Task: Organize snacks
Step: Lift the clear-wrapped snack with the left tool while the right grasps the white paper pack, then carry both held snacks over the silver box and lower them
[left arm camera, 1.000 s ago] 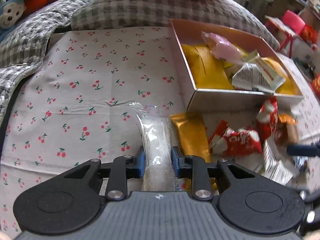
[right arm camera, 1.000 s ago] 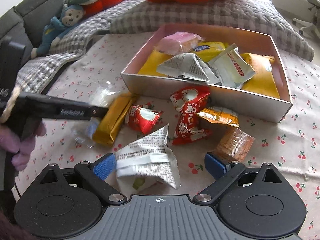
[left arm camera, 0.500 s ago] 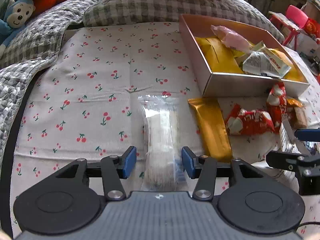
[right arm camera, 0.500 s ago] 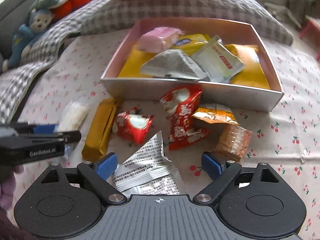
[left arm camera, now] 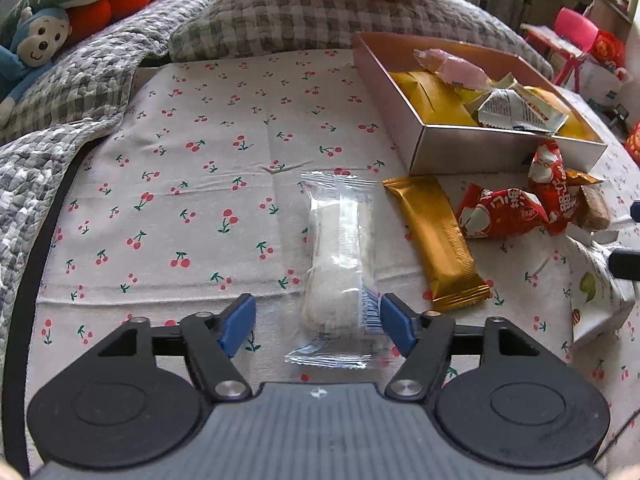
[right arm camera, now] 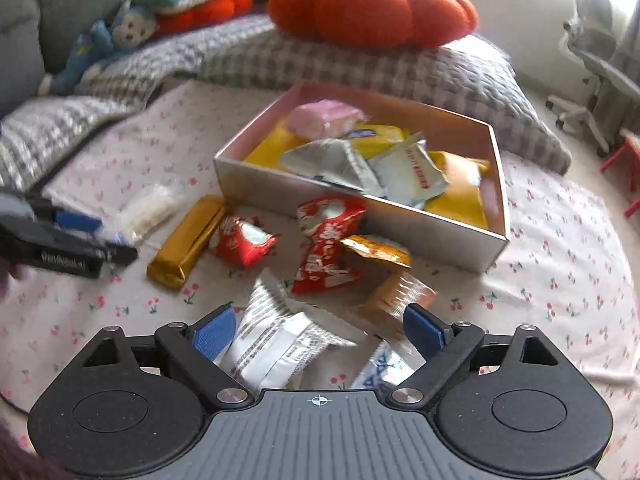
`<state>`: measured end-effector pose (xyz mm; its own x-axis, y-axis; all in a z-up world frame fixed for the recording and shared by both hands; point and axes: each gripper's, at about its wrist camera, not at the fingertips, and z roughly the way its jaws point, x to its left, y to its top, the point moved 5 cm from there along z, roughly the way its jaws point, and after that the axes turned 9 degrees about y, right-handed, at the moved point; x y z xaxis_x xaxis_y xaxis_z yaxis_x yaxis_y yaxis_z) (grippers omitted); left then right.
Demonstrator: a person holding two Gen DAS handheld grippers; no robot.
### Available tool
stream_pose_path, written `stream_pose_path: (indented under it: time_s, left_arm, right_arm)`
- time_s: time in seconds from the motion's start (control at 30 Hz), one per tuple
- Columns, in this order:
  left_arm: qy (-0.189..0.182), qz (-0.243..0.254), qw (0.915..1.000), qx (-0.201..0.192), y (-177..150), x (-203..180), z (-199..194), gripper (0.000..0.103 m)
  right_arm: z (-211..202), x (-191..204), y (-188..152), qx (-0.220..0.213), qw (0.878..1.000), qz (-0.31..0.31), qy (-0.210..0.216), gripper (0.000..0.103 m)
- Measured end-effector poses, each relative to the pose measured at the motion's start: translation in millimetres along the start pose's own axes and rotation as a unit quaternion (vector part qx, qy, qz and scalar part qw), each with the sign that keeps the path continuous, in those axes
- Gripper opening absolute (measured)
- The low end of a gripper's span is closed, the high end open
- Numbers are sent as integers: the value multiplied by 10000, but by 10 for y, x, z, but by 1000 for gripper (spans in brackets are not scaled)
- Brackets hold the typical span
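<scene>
While the left gripper (left arm camera: 318,318) has just been opening, its blue-padded fingers (left arm camera: 237,322) now stand released either side of the clear-wrapped white rice-cracker bar (left arm camera: 340,256), which lies flat on the cherry-print cloth (left arm camera: 180,168) with neither pad pressing on it. The right gripper (right arm camera: 318,330) is likewise spread wide, no grasp made; a crumpled silver-and-white printed packet (right arm camera: 272,340) lies between its fingers, untouched so far as can be seen. Destination: shallow open cardboard box (left arm camera: 416,140), far right, already holding yellow, pink and silver packets. Loose stock near the box's front wall: gold foil bar (left arm camera: 438,236), two red foil packets (left arm camera: 500,212), an orange-brown wrapped biscuit (right arm camera: 396,292). Handling advice for the silver packet: close across its full body rather than on a loose corner, lift clear of the red packets, carry over the near wall before letting go. The clear bar looks slippery and crushable; a light squeeze across its middle would serve. Not legible: the right-wrist view is motion-blurred, so contact there is uncertain. A blue-and-white packet (right arm camera: 380,372) is half hidden under the right gripper body. The box's far corner contents are covered by upper packets.
</scene>
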<state>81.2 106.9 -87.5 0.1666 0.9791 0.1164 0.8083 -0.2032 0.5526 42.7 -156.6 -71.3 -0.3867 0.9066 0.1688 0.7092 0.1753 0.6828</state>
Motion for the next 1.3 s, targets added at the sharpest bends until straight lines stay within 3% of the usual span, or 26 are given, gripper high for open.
stream_pose_path:
  time_s: [0.17, 0.43, 0.57, 0.63, 0.7, 0.73, 0.83, 0.9, 1.1, 1.3]
  left_arm:
    - [-118, 105, 9993, -335, -59, -37, -3, 77]
    - [-148, 96, 9972, -732, -88, -35, 0, 75]
    - [-140, 36, 9964, -838, -55, -35, 3, 63]
    - [-111, -26, 9963, -856, -32, -24, 13, 58]
    - [-126, -86, 9963, -846, -6, -16, 21, 50]
    - [-128, -106, 9963, -839, 8, -20, 21, 47]
    - [-95, -118, 9965, -823, 33, -48, 23, 37]
    - [-74, -120, 9967, -801, 55, -63, 20, 29]
    - [91, -315, 9970, -703, 140, -39, -27, 19]
    - [58, -630, 9959, -650, 199, 45, -78, 17]
  right_arm:
    - [-65, -52, -32, -46, 9990, 338, 283, 92]
    - [69, 138, -152, 268, 9983, 298, 423, 87]
    - [145, 137, -180, 392, 9969, 525, 429, 80]
    - [194, 102, -190, 477, 9951, 741, 459, 65]
    - [228, 65, -199, 531, 9928, 934, 530, 57]
    - [235, 60, -197, 529, 9921, 986, 564, 46]
    - [229, 72, -168, 490, 9929, 927, 558, 38]
    - [219, 78, -144, 469, 9929, 916, 603, 37]
    - [148, 51, -55, 325, 9920, 1008, 689, 35]
    - [8, -19, 93, 43, 9915, 1084, 717, 35]
